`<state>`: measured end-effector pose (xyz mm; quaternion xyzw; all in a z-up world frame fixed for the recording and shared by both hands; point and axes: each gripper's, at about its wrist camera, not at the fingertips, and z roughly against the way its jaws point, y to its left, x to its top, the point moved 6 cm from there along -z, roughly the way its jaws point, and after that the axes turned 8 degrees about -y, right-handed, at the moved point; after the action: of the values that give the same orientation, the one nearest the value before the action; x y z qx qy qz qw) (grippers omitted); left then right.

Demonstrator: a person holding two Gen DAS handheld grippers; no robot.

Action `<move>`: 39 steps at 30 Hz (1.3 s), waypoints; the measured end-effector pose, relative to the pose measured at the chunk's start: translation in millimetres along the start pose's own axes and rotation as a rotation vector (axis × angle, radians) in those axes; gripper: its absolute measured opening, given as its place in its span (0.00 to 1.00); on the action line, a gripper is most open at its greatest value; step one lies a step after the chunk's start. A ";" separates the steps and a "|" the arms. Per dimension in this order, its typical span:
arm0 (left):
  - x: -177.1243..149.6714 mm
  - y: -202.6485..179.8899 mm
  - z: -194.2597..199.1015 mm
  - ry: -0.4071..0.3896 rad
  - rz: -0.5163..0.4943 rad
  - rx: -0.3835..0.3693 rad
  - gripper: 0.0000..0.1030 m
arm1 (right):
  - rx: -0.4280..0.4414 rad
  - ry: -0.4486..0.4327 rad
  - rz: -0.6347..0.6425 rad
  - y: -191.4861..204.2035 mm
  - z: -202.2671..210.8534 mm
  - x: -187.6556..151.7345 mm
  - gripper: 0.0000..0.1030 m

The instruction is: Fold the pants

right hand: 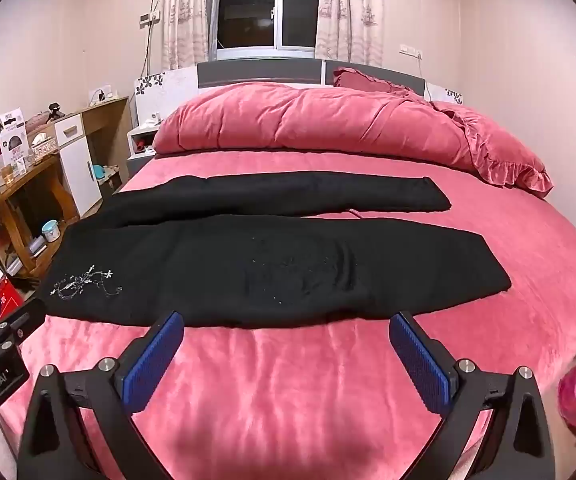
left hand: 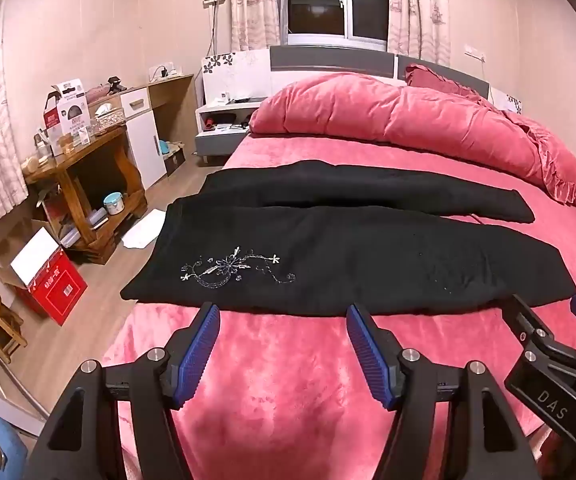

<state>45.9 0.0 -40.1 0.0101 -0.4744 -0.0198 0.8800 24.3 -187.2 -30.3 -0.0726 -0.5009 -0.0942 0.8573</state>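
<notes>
The black pants (left hand: 328, 256) lie flat across the pink bed (left hand: 288, 380), legs spread, waist at the left. My left gripper (left hand: 283, 334) and right gripper (right hand: 288, 340) hang wide apart, empty, near the close leg. Folding hasn't started, I think; next I pinch that near edge.

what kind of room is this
A home bedroom, most likely. A bed with a pink cover fills the view, a bunched duvet at its head; a nightstand stands beside it under a curtained window. Black pants lie spread on the bed.
</notes>
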 end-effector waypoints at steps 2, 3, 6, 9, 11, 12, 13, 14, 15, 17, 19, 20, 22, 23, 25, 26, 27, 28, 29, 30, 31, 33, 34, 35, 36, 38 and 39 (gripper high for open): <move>-0.6 -0.7 -2.7 0.015 0.004 0.000 0.65 | -0.001 -0.007 0.004 -2.0 0.3 -1.0 1.00; -0.9 -1.4 -4.3 0.023 0.005 0.002 0.65 | -0.003 -0.011 0.005 -4.1 0.4 -1.8 1.00; -1.7 0.7 -2.5 0.015 0.023 -0.012 0.65 | -0.011 -0.031 0.009 -2.4 6.0 3.1 1.00; -0.3 -0.4 -4.4 0.018 0.021 -0.020 0.65 | -0.015 -0.031 0.003 -5.5 5.7 5.1 1.00; -0.9 1.2 -2.1 0.012 0.023 -0.027 0.65 | -0.015 -0.025 -0.002 -3.9 5.0 7.2 1.00; -3.6 0.3 -2.1 0.014 0.018 -0.027 0.65 | -0.013 -0.026 -0.007 -5.2 3.4 3.1 1.00; -4.1 0.1 -1.9 0.014 0.017 -0.029 0.65 | -0.012 -0.025 -0.009 -5.5 2.9 2.6 1.00; -4.7 -0.3 -1.8 0.015 0.015 -0.032 0.65 | -0.012 -0.024 -0.009 -5.6 2.8 2.4 1.00; -4.8 -1.7 -3.0 0.017 0.012 -0.034 0.65 | -0.013 -0.023 -0.006 -5.0 2.6 2.1 1.00; -5.8 -2.9 -2.8 0.018 0.008 -0.036 0.65 | -0.011 -0.025 -0.001 -4.2 2.6 2.0 1.00; -5.8 -3.7 -2.4 0.018 0.005 -0.037 0.65 | -0.017 -0.025 0.008 -3.8 2.2 0.7 1.00; -5.8 -3.8 -2.3 0.017 0.005 -0.034 0.65 | -0.016 -0.025 0.011 -3.6 1.9 0.1 1.00; -5.8 -3.9 -1.5 0.016 0.006 -0.035 0.65 | -0.017 -0.022 0.012 -3.5 1.1 -1.1 1.00; -6.0 -3.9 -1.3 0.016 0.008 -0.035 0.65 | -0.017 -0.020 0.011 -3.9 0.7 -1.5 1.00; -6.0 -3.7 -1.7 0.019 0.007 -0.036 0.65 | -0.017 -0.015 0.009 -3.8 1.1 -2.0 1.00; -6.1 -3.6 -2.1 0.020 0.007 -0.036 0.65 | -0.018 -0.014 0.008 -4.1 1.1 -2.0 1.00; -6.2 -3.4 -2.1 0.021 0.007 -0.036 0.65 | -0.018 -0.015 0.007 -4.0 1.1 -1.8 1.00; -6.2 -3.3 -2.3 0.022 0.007 -0.037 0.65 | -0.017 -0.014 0.009 -3.6 1.2 -1.6 1.00; -6.4 -3.1 -2.6 0.023 0.008 -0.038 0.65 | -0.018 -0.015 0.011 -3.7 1.2 -1.7 1.00; -6.4 -2.8 -2.6 0.024 0.009 -0.038 0.65 | -0.019 -0.015 0.009 -3.9 1.2 -1.5 1.00; -6.5 -2.5 -2.9 0.025 0.010 -0.038 0.65 | -0.019 -0.016 0.011 -3.7 1.2 -1.5 1.00; -6.7 -2.2 -3.4 0.028 0.013 -0.038 0.65 | -0.020 -0.012 0.015 -3.7 0.4 -3.0 1.00; -6.7 -1.9 -3.7 0.029 0.014 -0.037 0.65 | -0.021 -0.009 0.015 -3.9 -0.3 -3.4 1.00; -6.7 -1.7 -4.0 0.031 0.016 -0.038 0.65 | -0.020 -0.007 0.014 -4.1 -0.8 -4.0 1.00; -6.6 -1.2 -4.4 0.032 0.019 -0.038 0.65 | -0.019 -0.004 0.014 -4.0 -0.8 -4.4 1.00; -6.4 0.2 -4.7 0.033 0.023 -0.035 0.65 | -0.023 -0.005 0.010 -5.0 -0.8 -4.6 1.00; -6.8 0.8 -5.2 0.034 0.027 -0.034 0.65 | -0.022 -0.005 0.009 -4.5 -1.2 -4.0 1.00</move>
<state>46.5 1.2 -48.6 -0.0110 -0.4588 -0.0159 0.8883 22.3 -191.6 -34.3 -0.0848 -0.5015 -0.0956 0.8557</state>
